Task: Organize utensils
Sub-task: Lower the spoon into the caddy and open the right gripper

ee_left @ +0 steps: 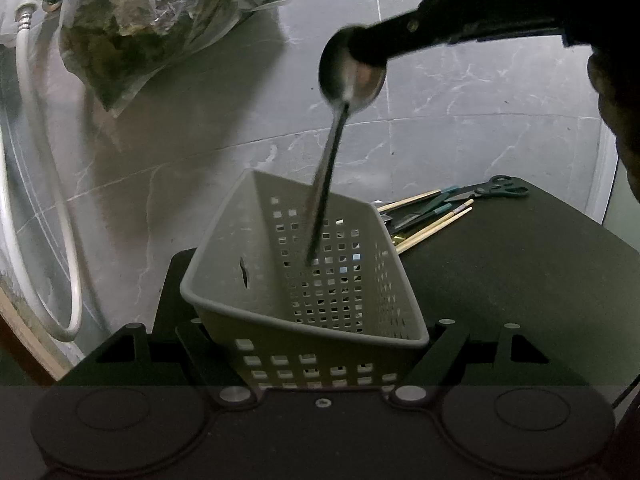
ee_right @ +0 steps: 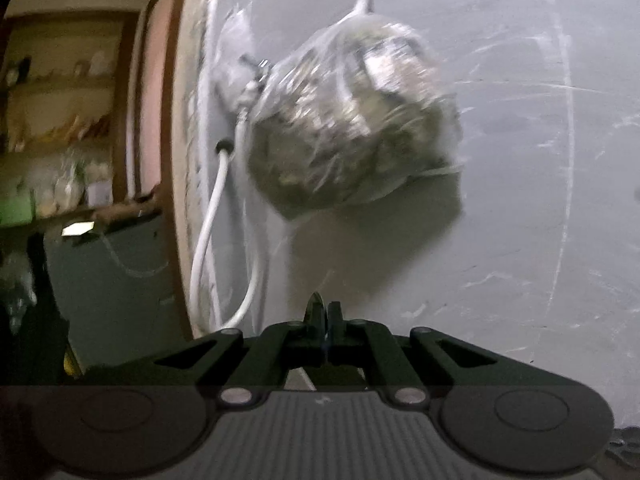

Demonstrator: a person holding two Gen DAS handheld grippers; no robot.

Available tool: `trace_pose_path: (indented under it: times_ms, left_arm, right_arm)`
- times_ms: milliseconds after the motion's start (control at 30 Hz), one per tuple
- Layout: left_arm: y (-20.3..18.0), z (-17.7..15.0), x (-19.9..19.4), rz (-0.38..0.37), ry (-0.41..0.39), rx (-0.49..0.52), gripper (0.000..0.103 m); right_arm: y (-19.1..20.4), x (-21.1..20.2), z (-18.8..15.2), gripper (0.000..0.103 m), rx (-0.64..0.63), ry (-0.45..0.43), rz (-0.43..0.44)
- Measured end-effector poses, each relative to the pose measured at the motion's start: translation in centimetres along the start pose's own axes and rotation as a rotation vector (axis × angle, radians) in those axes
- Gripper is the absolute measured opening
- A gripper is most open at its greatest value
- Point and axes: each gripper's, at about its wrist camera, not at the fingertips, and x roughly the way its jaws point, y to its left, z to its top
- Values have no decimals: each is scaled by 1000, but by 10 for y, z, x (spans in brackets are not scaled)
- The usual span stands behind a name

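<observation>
grey marble-look wall tiles fill the background, with a white hose (ee_left: 24,152) running down at nine o'clock and a clear plastic bag (ee_left: 160,20) of something leafy hanging at eleven o'clock. below sits a black worktop (ee_left: 520,272).

my left gripper (ee_left: 320,344) is clamped on the near wall of a grey perforated utensil basket (ee_left: 256,248), tipping it so its mouth faces up toward me. my right gripper (ee_left: 374,46) comes in from two o'clock, clenched on the bowl of a metal spoon (ee_left: 348,80); the handle hangs down with its tip inside the basket's mouth, seemingly not yet resting on anything. in the right wrist view the jaws are pressed together with only a sliver of the spoon showing.

at three o'clock of the basket, chopsticks (ee_left: 436,220) and scissors (ee_left: 492,190) lie on the worktop, not yet sorted.

my worry: the grip is on a smooth curved bowl, so the spoon could swivel or slip early. if i let go from this height it may bounce out, or jolt the tilted basket in its hold.
</observation>
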Motion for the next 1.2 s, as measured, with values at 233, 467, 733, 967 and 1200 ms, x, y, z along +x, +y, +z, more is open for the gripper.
trace_pose_path:
  times_ms: [233,467,733,967,1200]
  left_arm:
    - [0,0,0,0,0,1,78]
    - [0,0,0,2,1,0,78]
    - [-3,1,-1,16,4,-2,78]
    - [-6,1,-2,35,0,-15,78]
    - [-7,1,-2,35,-5,-27,78]
  right_arm:
    - [9,8,-12,1,-17,69,19]
    - [6,15,-21,2,18,117,45]
    - [-45,34,-39,2,413,196,111]
    - [-74,42,-50,2,581,224,148]
    - [-77,46,-50,7,607,249,185]
